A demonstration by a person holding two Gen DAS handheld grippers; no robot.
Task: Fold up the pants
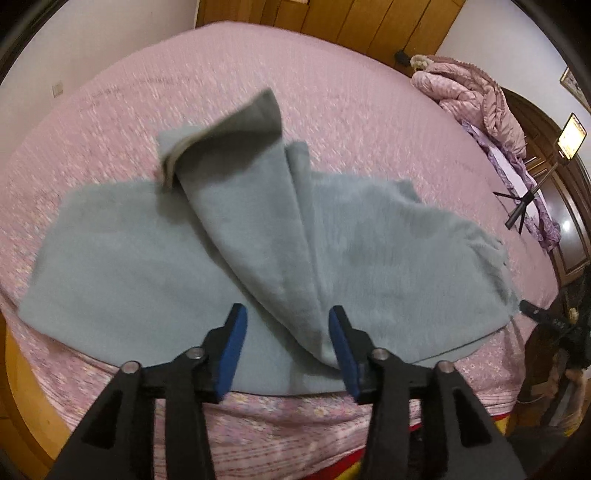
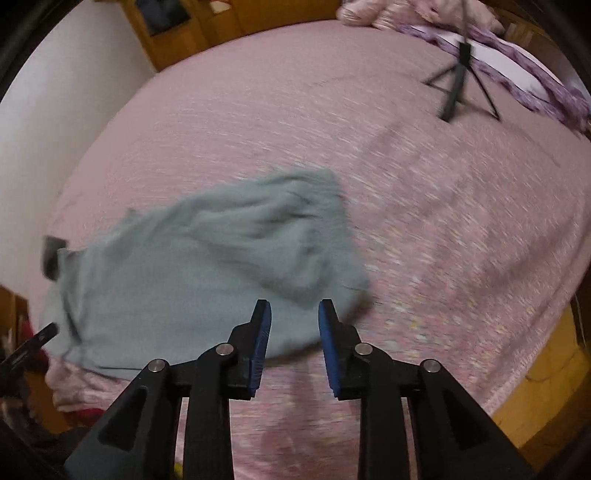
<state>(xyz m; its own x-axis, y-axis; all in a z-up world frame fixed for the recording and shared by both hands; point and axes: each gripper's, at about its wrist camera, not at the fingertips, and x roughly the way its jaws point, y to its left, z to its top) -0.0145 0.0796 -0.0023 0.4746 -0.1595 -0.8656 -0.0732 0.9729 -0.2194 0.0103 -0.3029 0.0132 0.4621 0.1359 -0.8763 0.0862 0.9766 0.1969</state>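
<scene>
Grey-green pants (image 1: pixel 258 236) lie spread on a pink bedspread (image 1: pixel 229 74), one leg folded back over the rest with a pale cuff at its far end. My left gripper (image 1: pixel 288 314) is open just above the pants' near edge, jaws on either side of a raised fold. In the right wrist view the pants (image 2: pixel 207 258) lie bunched and blurred to the left. My right gripper (image 2: pixel 293 306) is open and empty, hovering over the pants' right end. The other gripper's tip (image 2: pixel 37 339) shows at the far left.
A pink quilt (image 1: pixel 476 92) is heaped at the far right of the bed. A black tripod (image 2: pixel 458 77) stands on the bed near a purple pillow (image 2: pixel 517 66). Wooden bed frame (image 2: pixel 535 387) and wardrobe (image 1: pixel 369 18) border the bed.
</scene>
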